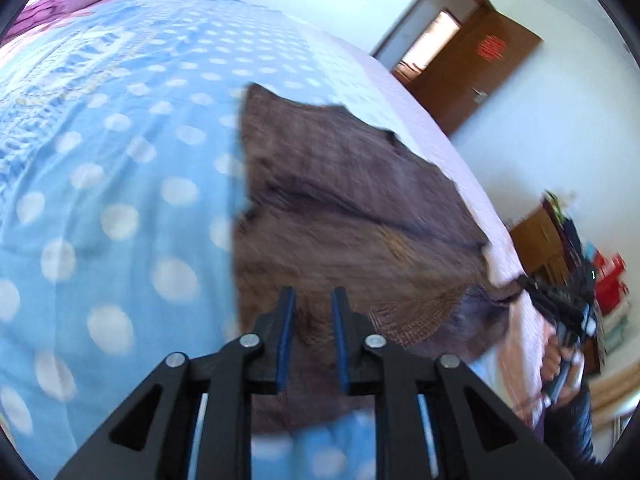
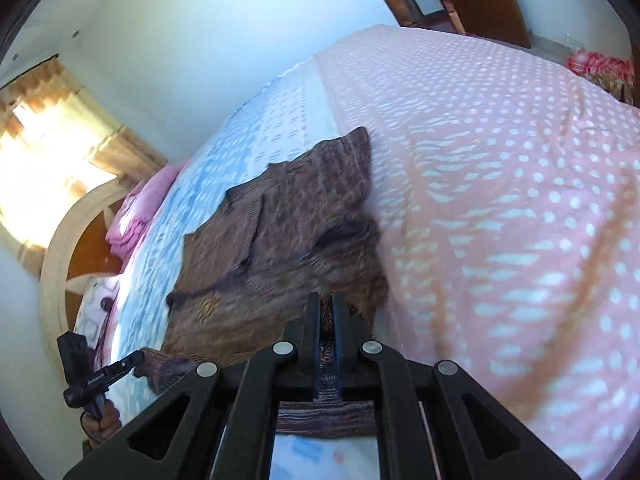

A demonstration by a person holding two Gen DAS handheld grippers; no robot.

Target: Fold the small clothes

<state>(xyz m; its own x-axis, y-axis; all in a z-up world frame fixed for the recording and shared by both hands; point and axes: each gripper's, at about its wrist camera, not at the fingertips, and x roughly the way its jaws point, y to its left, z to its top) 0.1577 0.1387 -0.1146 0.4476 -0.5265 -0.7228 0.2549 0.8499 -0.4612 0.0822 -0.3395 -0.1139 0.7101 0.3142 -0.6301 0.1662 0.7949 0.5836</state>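
**Brown knit garment held up by both claws over a dotted bedspread**

A brown knit garment (image 1: 340, 200) lies partly on a bed, its near edge lifted off the cover. The left gripper (image 1: 314, 292) has its blue-lined pads a little apart with the knit between them. Seen from the right wrist, a corner of the cloth is drawn up to its tips at 8 o'clock, so it appears to be grasping the cloth. The right gripper (image 2: 326, 298) is clenched tight on a fold of the same garment, and a strip of knit hangs below its fingers. A hand (image 1: 554, 360) holds that gripper's handle at 4 o'clock in the left view.

The bedspread (image 1: 100, 200) is pale blue with white dots. Towards 3 o'clock in the right view it changes to a pink dotted half (image 2: 500, 200). Pink folded bedding (image 2: 136, 216) lies at the head of the bed, by an arched wooden headboard (image 2: 60, 240). Sunlit beige curtains (image 2: 60, 120) hang at 9 o'clock. The walls are white.

A brown door (image 1: 480, 68) stands open at 1 o'clock in the left view. It carries a red sign (image 1: 491, 46) too blurred to read. A wooden cabinet (image 1: 540, 240) at 3 o'clock has colourful clutter beside it. Small white lettering on the left gripper's body cannot be read.
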